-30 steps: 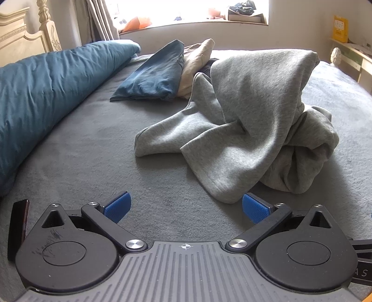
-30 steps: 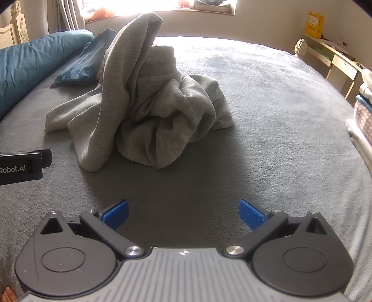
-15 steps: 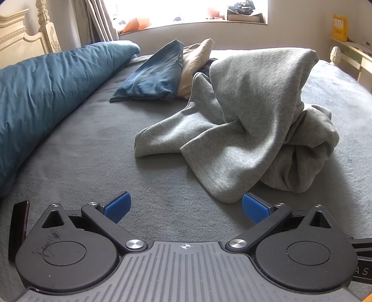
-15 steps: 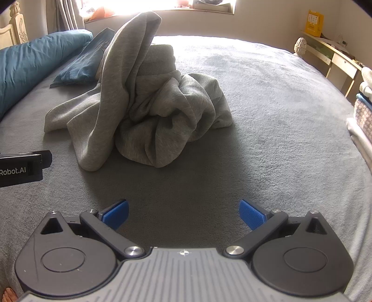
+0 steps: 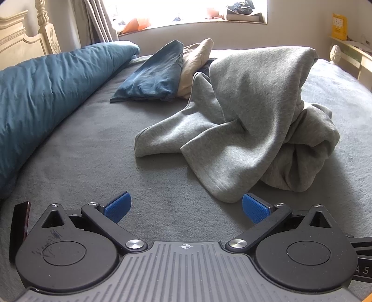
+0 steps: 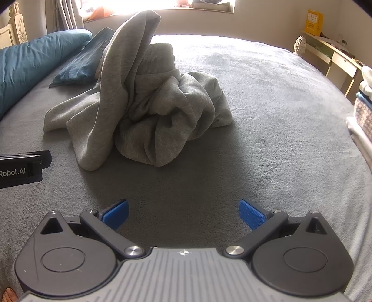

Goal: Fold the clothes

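teal duvet (image 5: 39, 93), headboard (image 5: 21, 41), desk (image 6: 334, 58), windowsill (image 5: 193, 21)

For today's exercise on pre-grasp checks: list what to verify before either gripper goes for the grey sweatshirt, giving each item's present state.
1. Left gripper open, empty: ok.
2. Right gripper open, empty: ok.
3. Sweatshirt spread flat: not ok, heaped.
4. Hem edge reachable near the left gripper: ok.
5. Bare bed beside the heap for spreading: ok.
6. Sleeves located: cannot tell.
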